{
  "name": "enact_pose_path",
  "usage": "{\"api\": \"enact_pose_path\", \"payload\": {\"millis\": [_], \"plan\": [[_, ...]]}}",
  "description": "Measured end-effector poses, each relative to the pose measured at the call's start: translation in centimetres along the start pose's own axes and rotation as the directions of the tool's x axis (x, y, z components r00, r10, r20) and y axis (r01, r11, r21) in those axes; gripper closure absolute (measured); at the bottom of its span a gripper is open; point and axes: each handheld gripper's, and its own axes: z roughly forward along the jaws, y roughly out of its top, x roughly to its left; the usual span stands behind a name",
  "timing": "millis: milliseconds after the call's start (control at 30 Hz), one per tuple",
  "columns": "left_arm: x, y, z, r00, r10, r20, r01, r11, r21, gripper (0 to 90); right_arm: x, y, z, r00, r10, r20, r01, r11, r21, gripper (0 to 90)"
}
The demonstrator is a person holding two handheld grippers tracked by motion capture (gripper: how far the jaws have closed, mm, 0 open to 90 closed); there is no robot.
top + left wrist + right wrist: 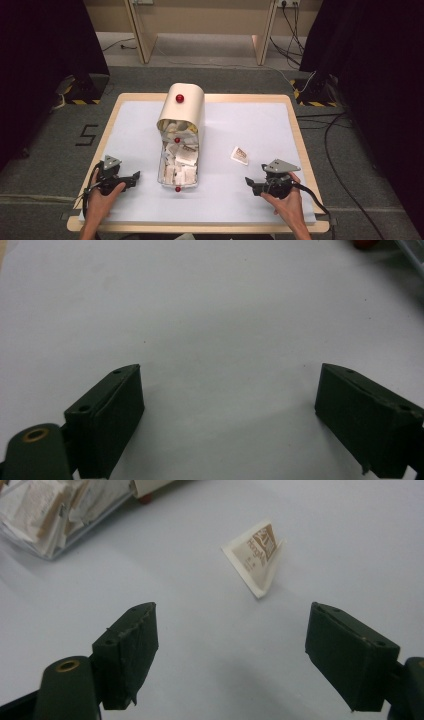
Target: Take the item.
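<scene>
the sachet (239, 155) lies alone on the white mat (250, 125), right of the clear tray (178, 170) of sachets, near and ahead of the right gripper (250, 182). right gripper: jaws wide, empty. left gripper (134, 177): jaws wide, empty, left of the tray.

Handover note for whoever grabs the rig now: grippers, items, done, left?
Left gripper: open, empty, low over the white mat, left of the clear box.
Right gripper: open, empty, jaws aimed at the loose sachet.
Sachet lies alone on the mat, right of the clear box of sachets, whose rounded beige lid is tipped open.
Done: nothing gripped yet.
Left: probably grasp the sachet with the right gripper and drop it in the box.
</scene>
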Motion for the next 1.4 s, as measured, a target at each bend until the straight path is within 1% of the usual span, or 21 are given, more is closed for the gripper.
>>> {"api": "enact_pose_path", "payload": {"millis": [33,100,200,333,367,433,533,633,733,867,933,1000,1067,1133,1167,1200,1233,1267,1300,1400], "plan": [[0.0,0.0,0.0,1.0,0.0,0.0,0.0,1.0,0.0,11.3,0.2,-0.3,-0.2,0.9999,0.002,-0.011,-0.002,1.0,-0.01,24.2],[0.0,0.0,0.0,1.0,0.0,0.0,0.0,1.0,0.0,11.3,0.2,-0.6,-0.3,0.9998,0.005,-0.018,-0.005,1.0,-0.003,24.1],[0.0,0.0,0.0,1.0,0.0,0.0,0.0,1.0,0.0,11.4,0.3,-0.9,-0.4,0.9999,0.005,-0.015,-0.005,1.0,-0.001,24.0],[0.0,0.0,0.0,1.0,0.0,0.0,0.0,1.0,0.0,11.3,0.3,-1.5,-0.6,0.9997,0.013,-0.022,-0.013,1.0,0.014,24.0],[0.0,0.0,0.0,1.0,0.0,0.0,0.0,1.0,0.0,11.4,0.4,-1.7,-0.7,0.9998,0.004,-0.017,-0.004,1.0,0.025,23.9],[0.0,0.0,0.0,1.0,0.0,0.0,0.0,1.0,0.0,11.4,0.5,-1.8,-0.8,0.9999,-0.01,-0.011,0.011,0.999,0.03,23.9],[0.0,0.0,0.0,1.0,0.0,0.0,0.0,1.0,0.0,11.3,0.7,-2.0,-0.9,0.9998,-0.015,-0.015,0.016,0.999,0.035,24.0],[0.0,0.0,0.0,1.0,0.0,0.0,0.0,1.0,0.0,11.4,1.0,-2.2,-0.8,0.9994,-0.033,-0.011,0.034,0.998,0.051,24.2],[0.0,0.0,0.0,1.0,0.0,-0.001,0.0,1.0,0.0,11.4,1.1,-2.4,-0.7,0.9992,-0.04,-0.009,0.04,0.997,0.059,24.3],[0.0,0.0,0.0,1.0,0.0,-0.001,0.0,1.0,0.0,11.4,1.3,-2.7,-0.6,0.9983,-0.058,-0.009,0.059,0.994,0.092,23.9],[0.0,0.0,0.0,1.0,0.0,-0.001,0.0,1.0,0.0,11.3,1.4,-2.7,-0.5,0.9981,-0.062,-0.007,0.062,0.993,0.097,23.5],[0.0,0.0,0.0,1.0,0.0,0.0,0.0,1.0,0.0,11.4,1.3,-3.0,-0.4,0.9988,-0.043,-0.021,0.045,0.993,0.11,23.8],[0.0,0.0,0.0,1.0,0.0,0.0,0.0,1.0,0.0,11.4,0.9,-3.4,-0.3,0.999,-0.021,-0.039,0.026,0.991,0.133,23.0],[0.0,0.0,0.0,1.0,0.0,0.0,0.0,1.0,0.0,11.4,0.7,-3.7,-0.1,0.9984,-0.013,-0.056,0.022,0.988,0.15,20.9],[0.0,0.0,0.0,1.0,0.0,0.0,0.0,1.0,-0.001,11.4,0.7,-3.9,-0.1,0.9983,-0.017,-0.056,0.025,0.99,0.136,19.9],[0.0,0.0,0.0,1.0,0.0,0.0,0.0,1.0,-0.001,11.4,0.7,-3.9,-0.1,0.9983,-0.017,-0.056,0.025,0.99,0.136,19.9],[0.0,0.0,0.0,1.0,0.0,-0.001,0.0,1.0,0.0,11.4,0.7,-4.0,-0.1,0.9975,-0.033,-0.063,0.041,0.99,0.134,18.0],[0.0,0.0,0.0,1.0,0.0,-0.001,0.0,1.0,0.0,11.4,0.7,-4.0,-0.1,0.9975,-0.033,-0.063,0.041,0.99,0.134,18.0],[0.0,0.0,0.0,1.0,0.0,-0.001,0.0,1.0,0.0,11.4,0.8,-4.2,0.0,0.9968,-0.049,-0.064,0.057,0.991,0.125,16.7],[0.0,0.0,0.0,1.0,0.0,-0.001,0.0,1.0,0.0,11.4,0.7,-4.3,-0.1,0.9961,-0.052,-0.072,0.059,0.992,0.113,16.0]]}}
